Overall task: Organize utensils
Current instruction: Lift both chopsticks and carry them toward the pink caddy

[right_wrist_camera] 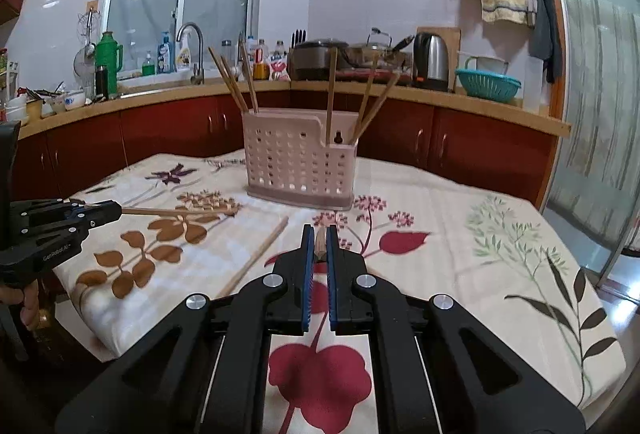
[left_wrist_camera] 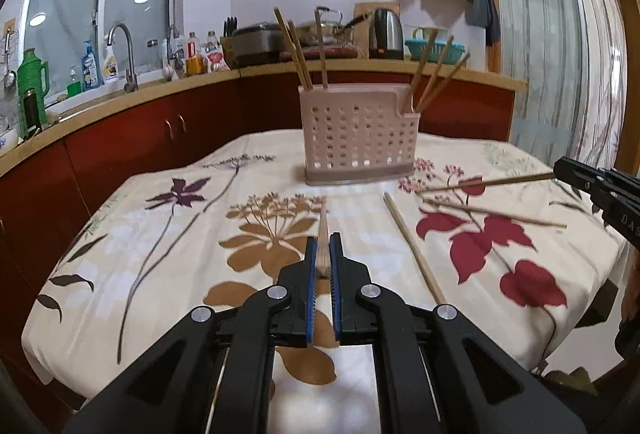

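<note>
While both jaws clamp chopsticks, the left chopstick points toward the holder.

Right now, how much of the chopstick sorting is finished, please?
Done: six standing chopsticks are in the pink holder, three at each end. In hand: the left hand-held gripper and the right hand-held gripper each clamp one held chopstick. Left: what look like two loose chopsticks on the tablecloth.

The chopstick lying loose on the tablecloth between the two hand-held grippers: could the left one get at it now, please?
Probably not yet: the path looks free, but the left hand-held gripper is shut on another chopstick, so it cannot take the loose chopstick.
</note>
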Demonstrator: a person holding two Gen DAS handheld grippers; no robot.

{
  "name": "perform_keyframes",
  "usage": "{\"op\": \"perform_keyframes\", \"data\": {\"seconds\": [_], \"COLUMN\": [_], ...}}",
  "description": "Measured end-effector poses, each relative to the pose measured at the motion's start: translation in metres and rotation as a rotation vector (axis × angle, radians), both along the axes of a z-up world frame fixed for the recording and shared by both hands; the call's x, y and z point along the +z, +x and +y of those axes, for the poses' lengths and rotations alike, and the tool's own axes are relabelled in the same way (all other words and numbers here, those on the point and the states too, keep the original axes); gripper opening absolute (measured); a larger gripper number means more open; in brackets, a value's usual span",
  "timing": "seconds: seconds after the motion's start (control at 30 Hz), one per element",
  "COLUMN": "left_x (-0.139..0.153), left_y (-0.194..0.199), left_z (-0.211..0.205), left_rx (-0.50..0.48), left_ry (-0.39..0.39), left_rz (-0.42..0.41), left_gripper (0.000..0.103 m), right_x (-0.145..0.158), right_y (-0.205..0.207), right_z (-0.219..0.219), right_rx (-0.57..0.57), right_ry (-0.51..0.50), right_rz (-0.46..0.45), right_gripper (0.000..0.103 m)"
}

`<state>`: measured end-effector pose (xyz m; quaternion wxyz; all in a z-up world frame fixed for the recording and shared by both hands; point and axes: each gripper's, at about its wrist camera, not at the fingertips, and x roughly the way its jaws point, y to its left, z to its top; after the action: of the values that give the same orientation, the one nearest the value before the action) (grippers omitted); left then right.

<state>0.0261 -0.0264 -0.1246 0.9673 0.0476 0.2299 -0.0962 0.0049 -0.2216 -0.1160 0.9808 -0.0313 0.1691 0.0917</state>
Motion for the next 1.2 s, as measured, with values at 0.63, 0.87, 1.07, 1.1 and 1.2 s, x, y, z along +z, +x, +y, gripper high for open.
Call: {"op": "perform_keyframes", "data": {"seconds": [0.63,0.87,1.07,1.1,1.2], "left_x": [0.048,0.057,0.064,0.066,0.069], "left_y": [-0.019,-0.018,-0.016,-0.016,-0.011], "left_z": [0.012,0.014,0.013,0.014,0.013], "left_rx": [0.01,0.007,0.002,0.001,-0.004], "left_ry": [-0.036,-0.052,-0.056,-0.055,-0.051], "left_rz": [-0.121,-0.124,-0.129,-0.13,-0.133], "left_gripper": [0.007,0.007,0.007,0.007,0.007], "right_x": [0.038,0.047,0.057,0.057,0.06], "right_y": [-0.016,-0.016,-0.011,-0.011,-0.005], "right_z": [0.005,0.003,0.004,0.005,0.005], "right_rx": [0.029,0.034,0.039,0.041,0.045], "right_ry": [0.027,0.046,0.051,0.052,0.053], "right_rz": [-0.085,-0.091,-0.097,-0.097,-0.091], "right_gripper": [0.006,0.006,0.006,0.006,0.006]}}
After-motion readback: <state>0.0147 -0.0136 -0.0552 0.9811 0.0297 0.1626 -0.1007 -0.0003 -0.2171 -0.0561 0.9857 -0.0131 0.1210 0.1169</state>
